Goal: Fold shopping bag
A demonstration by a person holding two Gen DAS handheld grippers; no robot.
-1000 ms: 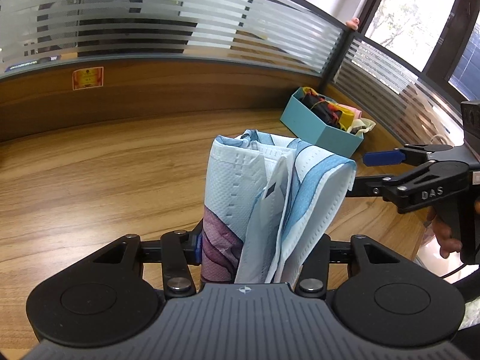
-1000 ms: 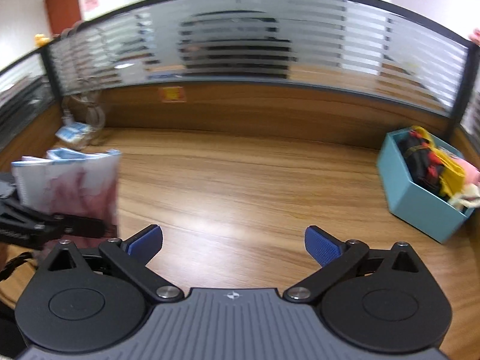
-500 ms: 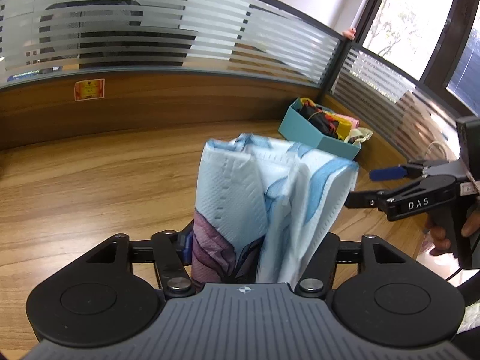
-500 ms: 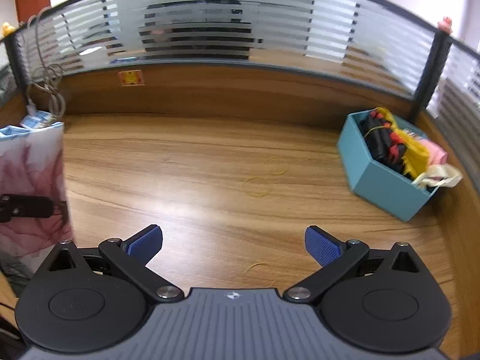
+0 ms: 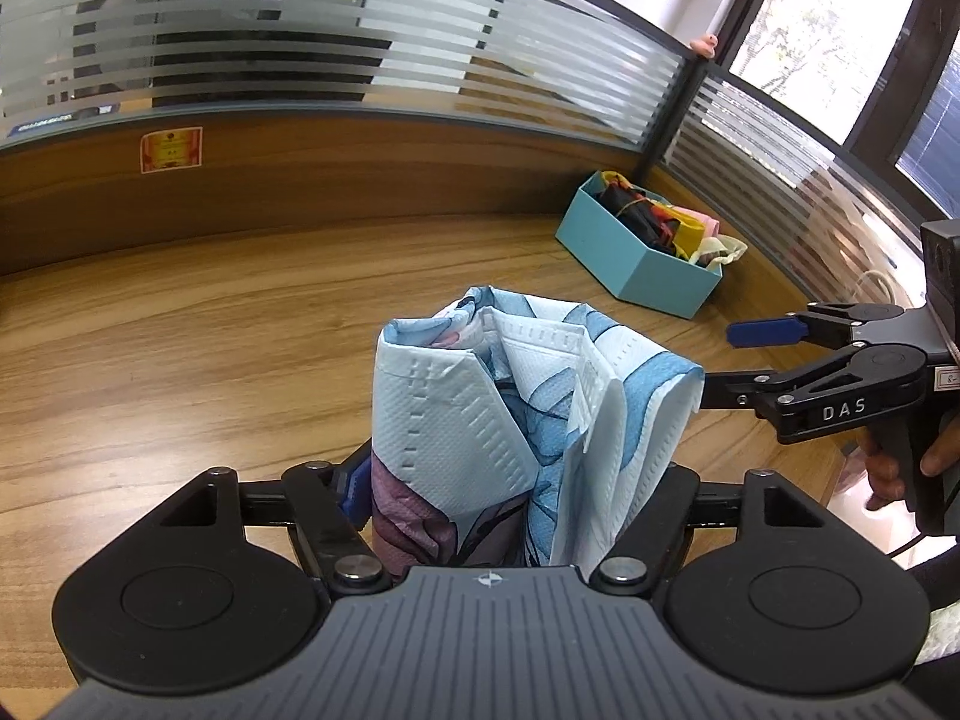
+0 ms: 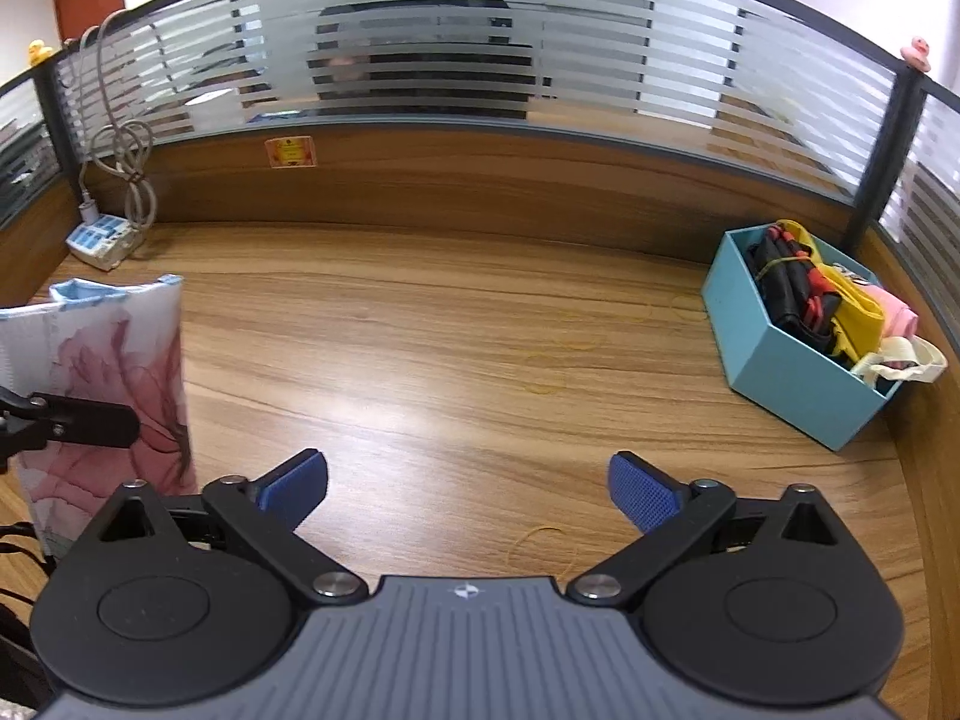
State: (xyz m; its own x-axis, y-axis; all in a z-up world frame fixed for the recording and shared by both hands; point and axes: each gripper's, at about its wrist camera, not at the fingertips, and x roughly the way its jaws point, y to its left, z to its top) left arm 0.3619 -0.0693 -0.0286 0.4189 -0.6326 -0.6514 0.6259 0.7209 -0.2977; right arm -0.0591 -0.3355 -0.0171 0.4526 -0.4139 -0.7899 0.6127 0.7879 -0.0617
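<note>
Folded bag [image 5: 516, 420] btwn left gripper [image 5: 510, 492] fingers

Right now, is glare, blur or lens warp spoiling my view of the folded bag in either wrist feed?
Left wrist view: the folded bag is sharp and evenly lit; the window at upper right is blown out, and fisheye bends the partition. Right wrist view: also sharp, with a soft glare patch on the desk; the bag sits warped at the left edge, partly behind the left gripper's finger.
</note>
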